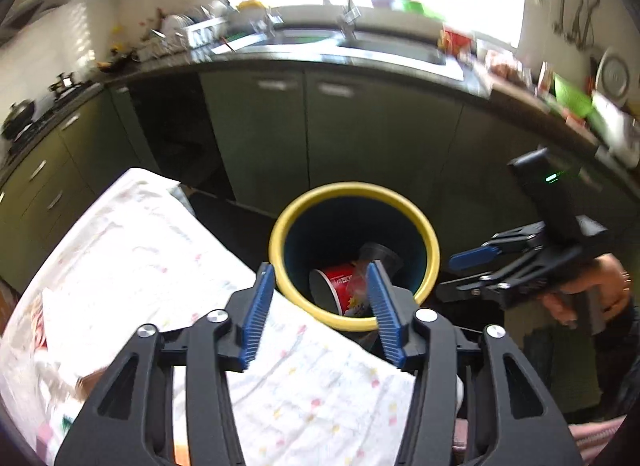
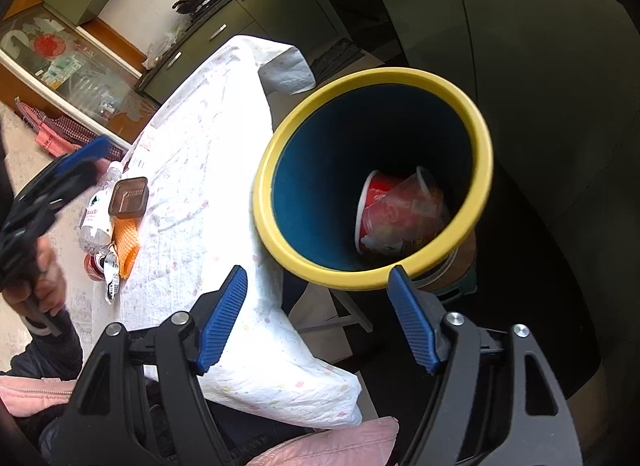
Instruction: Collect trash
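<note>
A yellow-rimmed bin (image 2: 280, 254) with a dark blue inside stands just beside the near right edge of a table (image 2: 192, 153) under a pale patterned cloth. Down in it lie a red paper cup (image 2: 370, 201) and a crumpled clear plastic cup (image 2: 420, 201) on top of it.

The left gripper (image 1: 320, 306) hangs over the table's edge with its blue pads spread apart and nothing between them. The right gripper (image 2: 318, 316) is spread wider, also empty, pointing down at the bin's near rim.

More trash waits at the far left of the table: a clear plastic bottle (image 2: 98, 217) lying on its side, a brown lidded box (image 2: 129, 197) partly over an orange cloth (image 2: 126, 250), and what looks like a red can and a wrapper near the edge, too small to be sure.

To my eye the next job is fetching another piece. The bottle looks easiest: come down across its middle so it cannot roll, close firmly, and carry it well over the rim before letting go. The flat box would need a grip across its short side.
</note>
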The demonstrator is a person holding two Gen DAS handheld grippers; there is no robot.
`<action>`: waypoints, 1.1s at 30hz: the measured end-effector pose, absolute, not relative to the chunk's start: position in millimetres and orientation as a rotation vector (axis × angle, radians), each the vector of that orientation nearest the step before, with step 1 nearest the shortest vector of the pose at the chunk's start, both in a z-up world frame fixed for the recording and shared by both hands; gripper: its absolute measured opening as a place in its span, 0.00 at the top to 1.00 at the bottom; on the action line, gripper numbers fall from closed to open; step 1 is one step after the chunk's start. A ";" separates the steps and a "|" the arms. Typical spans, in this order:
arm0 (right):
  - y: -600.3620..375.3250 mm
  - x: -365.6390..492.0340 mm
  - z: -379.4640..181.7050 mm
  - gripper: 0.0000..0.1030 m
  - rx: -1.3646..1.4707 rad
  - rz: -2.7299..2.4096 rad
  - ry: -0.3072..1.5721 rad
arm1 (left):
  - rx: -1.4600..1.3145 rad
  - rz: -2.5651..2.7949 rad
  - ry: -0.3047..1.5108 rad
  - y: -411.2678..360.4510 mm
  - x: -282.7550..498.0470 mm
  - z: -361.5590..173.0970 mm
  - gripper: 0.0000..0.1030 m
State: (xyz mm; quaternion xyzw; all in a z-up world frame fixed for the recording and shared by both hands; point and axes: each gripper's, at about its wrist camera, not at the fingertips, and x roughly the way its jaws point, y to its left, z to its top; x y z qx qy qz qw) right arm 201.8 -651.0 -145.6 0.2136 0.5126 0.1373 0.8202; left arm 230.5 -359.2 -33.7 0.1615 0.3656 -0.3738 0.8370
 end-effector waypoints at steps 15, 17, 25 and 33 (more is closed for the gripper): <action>-497.6 256.6 -100.4 0.31 0.205 0.536 1.106 | 0.091 -0.329 0.562 -85.8 145.3 18.8 0.18; -464.8 263.9 -90.9 0.31 0.175 0.592 1.104 | 0.071 -0.280 0.567 -61.2 137.3 12.3 0.16; -352.6 298.7 -51.3 0.31 0.197 0.782 1.222 | 0.031 -0.177 0.586 3.8 117.3 -18.2 0.16; -280.5 340.4 -59.9 0.31 0.118 0.698 1.452 | -0.010 -0.199 0.590 29.6 106.4 -37.9 0.16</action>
